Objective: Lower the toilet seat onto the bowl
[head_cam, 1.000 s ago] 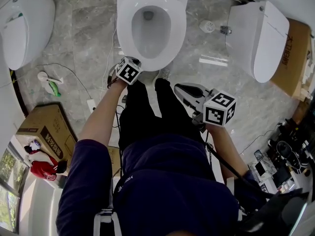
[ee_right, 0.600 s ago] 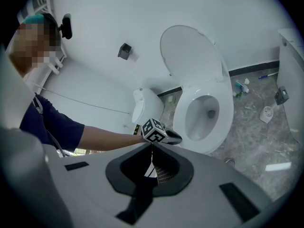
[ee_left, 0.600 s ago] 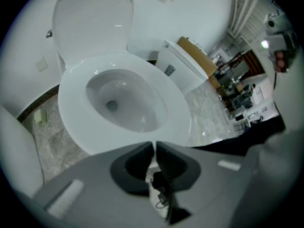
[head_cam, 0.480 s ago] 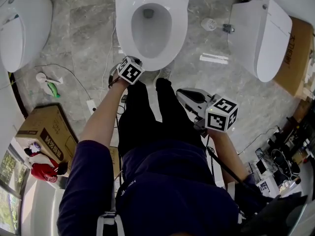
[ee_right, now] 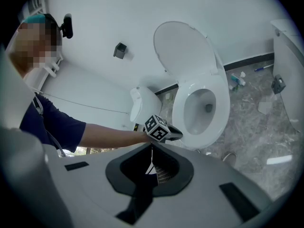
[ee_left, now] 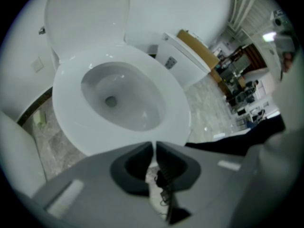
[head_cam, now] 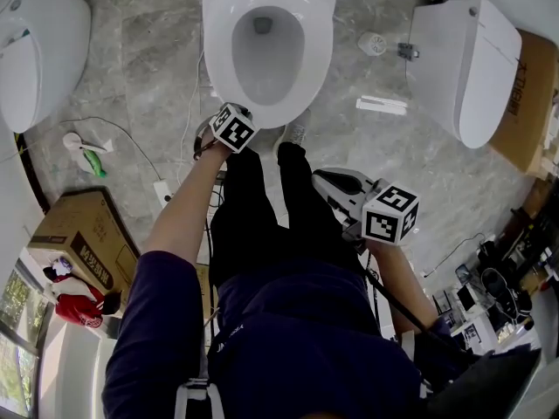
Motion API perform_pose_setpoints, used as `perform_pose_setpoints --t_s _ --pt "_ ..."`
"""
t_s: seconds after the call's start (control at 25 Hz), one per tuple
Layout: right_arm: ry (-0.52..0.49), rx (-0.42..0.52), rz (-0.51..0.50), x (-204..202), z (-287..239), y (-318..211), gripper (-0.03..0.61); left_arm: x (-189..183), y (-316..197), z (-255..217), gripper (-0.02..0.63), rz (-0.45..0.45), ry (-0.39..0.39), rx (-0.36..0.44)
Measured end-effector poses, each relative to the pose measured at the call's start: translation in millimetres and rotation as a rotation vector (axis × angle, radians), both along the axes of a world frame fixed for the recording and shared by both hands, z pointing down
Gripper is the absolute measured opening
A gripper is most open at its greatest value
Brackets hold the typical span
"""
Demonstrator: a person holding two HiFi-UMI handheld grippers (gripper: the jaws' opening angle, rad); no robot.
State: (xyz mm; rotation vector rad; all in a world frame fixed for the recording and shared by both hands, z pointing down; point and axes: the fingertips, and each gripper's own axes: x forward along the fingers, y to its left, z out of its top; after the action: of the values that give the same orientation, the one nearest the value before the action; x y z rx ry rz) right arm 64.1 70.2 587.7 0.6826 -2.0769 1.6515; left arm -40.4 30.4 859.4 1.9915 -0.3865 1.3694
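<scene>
left gripper (ee_left: pixel 154 144): jaws pretty much together, only a thin slit between the tips, nothing in it
right gripper (ee_right: pixel 151 146): jaws closed up too, empty
toilet seat (ee_left: pixel 66 101): lying flat on the bowl (ee_left: pixel 118 96), just ahead of the left gripper's tips, well ahead of the right 1
lid (ee_left: pixel 88 18): upright behind the seat, on the far side from the 2 grippers

The left gripper (ee_left: pixel 154 146) sits at 6 o'clock, its dark jaws drawn almost together with only a thin slit between the tips and nothing held. Just past them, toward 11 o'clock, the white toilet bowl (ee_left: pixel 137 106) fills the middle, a broad white ring (ee_left: pixel 164 87) lying flat around its opening and the lid (ee_left: pixel 88 18) standing upright behind. A second white toilet (ee_left: pixel 183 63) stands at 1 o'clock on the grey floor (ee_left: pixel 209 113)
</scene>
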Motion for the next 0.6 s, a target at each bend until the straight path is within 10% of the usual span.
perform_pose_setpoints --t_s 0.6 --pt "0.011 -0.019 -0.004 15.4 17.9 11.9 0.009 -0.3 3.4 26.5 0.032 -0.010 -0.034 -0.009"
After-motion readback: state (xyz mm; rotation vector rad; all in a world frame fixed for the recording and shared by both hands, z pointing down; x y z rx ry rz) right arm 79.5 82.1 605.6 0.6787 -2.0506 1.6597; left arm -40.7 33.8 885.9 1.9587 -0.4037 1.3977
